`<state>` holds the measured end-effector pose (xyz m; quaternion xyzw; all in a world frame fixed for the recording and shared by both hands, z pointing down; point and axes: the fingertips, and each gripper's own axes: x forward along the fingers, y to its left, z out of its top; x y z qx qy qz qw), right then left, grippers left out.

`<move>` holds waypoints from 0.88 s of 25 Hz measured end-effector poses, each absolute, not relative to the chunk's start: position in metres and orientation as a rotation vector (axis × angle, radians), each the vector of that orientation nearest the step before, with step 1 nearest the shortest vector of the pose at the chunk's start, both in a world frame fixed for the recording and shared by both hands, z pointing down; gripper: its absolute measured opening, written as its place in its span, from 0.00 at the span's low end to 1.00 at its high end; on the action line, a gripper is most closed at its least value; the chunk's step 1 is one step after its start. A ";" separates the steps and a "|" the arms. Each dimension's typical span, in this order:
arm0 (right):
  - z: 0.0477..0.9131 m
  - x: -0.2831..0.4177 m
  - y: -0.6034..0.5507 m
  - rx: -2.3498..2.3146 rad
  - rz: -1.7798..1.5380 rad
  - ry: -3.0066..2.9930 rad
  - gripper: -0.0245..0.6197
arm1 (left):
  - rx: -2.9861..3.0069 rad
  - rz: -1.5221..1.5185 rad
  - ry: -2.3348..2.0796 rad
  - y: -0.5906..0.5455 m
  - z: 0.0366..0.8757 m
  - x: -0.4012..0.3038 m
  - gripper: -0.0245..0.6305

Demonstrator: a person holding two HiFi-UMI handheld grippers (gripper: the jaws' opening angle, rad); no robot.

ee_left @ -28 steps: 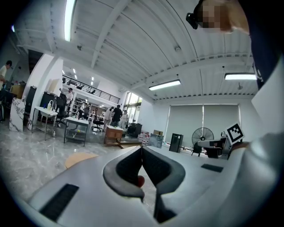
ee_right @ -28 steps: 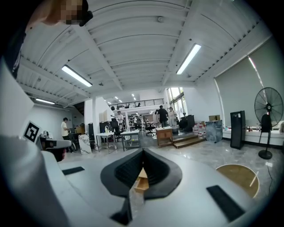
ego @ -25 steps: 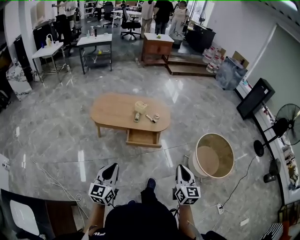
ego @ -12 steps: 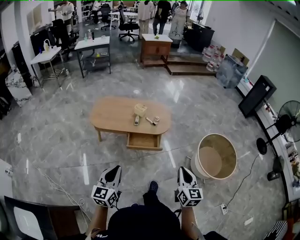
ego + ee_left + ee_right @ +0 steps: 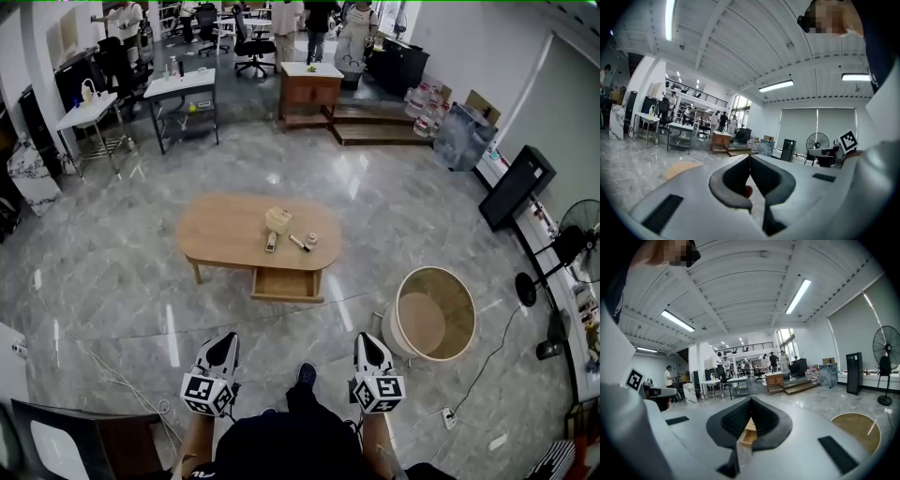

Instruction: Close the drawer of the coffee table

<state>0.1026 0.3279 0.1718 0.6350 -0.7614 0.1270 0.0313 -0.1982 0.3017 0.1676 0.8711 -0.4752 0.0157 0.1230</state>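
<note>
We hold left gripper (image 5: 222, 341) and right gripper (image 5: 367, 339) low, fingers pressed together on nothing, ready to push the bench's (image 5: 225, 230) open drawer (image 5: 285, 281) at 12 o'clock.

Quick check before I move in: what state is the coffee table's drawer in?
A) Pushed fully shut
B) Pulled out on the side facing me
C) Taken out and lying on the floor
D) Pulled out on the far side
B: the drawer juts out from under the coffee table on the near side, with the left gripper and right gripper well short of it.
</note>
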 end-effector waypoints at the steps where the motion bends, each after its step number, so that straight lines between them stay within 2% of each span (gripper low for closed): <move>1: 0.172 0.104 0.323 1.953 0.395 -2.347 0.08 | 2.539 0.047 -1.388 0.297 0.168 -0.196 0.07; 22: 0.180 0.176 0.181 1.824 0.397 -2.429 0.08 | 2.473 0.096 -1.517 0.178 0.163 -0.117 0.07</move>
